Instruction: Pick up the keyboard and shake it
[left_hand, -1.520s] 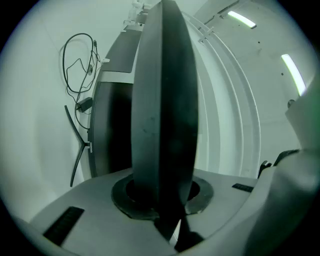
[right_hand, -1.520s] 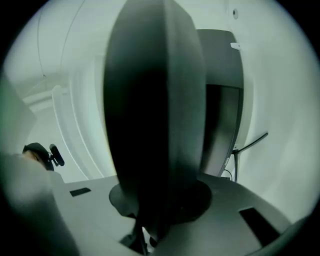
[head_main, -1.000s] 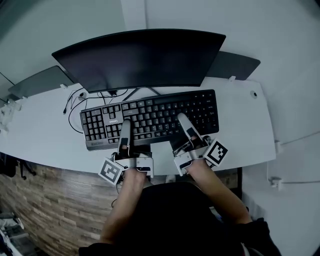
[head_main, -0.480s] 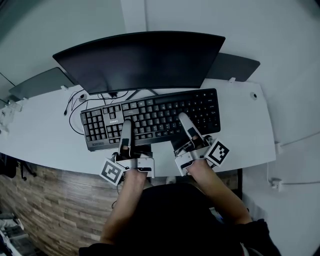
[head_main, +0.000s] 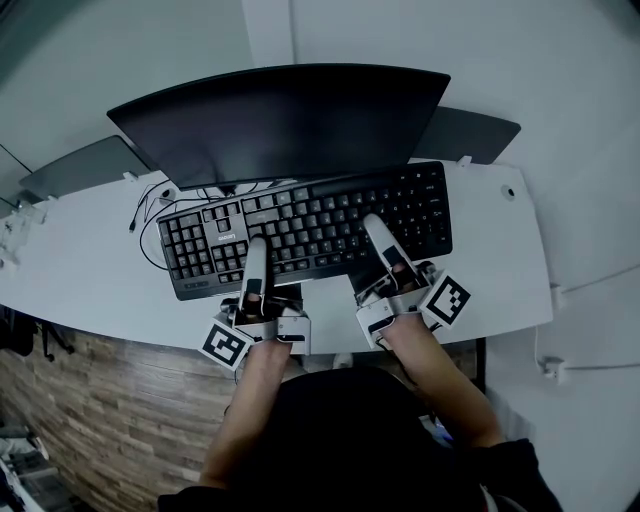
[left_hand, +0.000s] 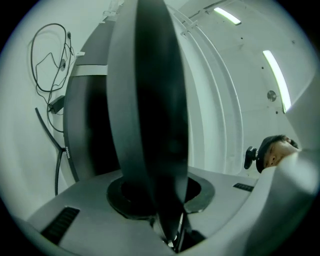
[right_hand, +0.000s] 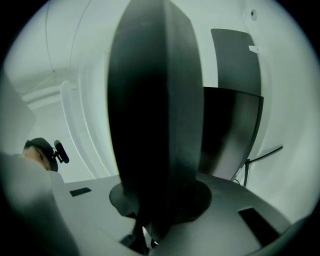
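Observation:
A black keyboard (head_main: 310, 228) is lifted off the white desk (head_main: 90, 270), in front of the monitor, with its right end tilted farther away. My left gripper (head_main: 256, 252) grips its near edge left of centre, and its jaws are opening a little with the edge still between them. At the near edge right of centre my right gripper (head_main: 378, 230) is closing on the keyboard. In the left gripper view the keyboard (left_hand: 150, 125) fills the middle edge-on as a dark slab. It looks the same in the right gripper view, where the keyboard (right_hand: 150, 130) hides the fingertips.
A wide dark monitor (head_main: 280, 115) stands just behind the keyboard. Black cables (head_main: 150, 215) loop on the desk at the left. Two dark flat panels, one at the left (head_main: 80, 165) and one at the right (head_main: 470, 130), sit behind the monitor. The desk's front edge runs close to my hands.
The keyboard has moved away from me toward the monitor, and its right end has swung up and right. Both grippers went with it, the right one farther.

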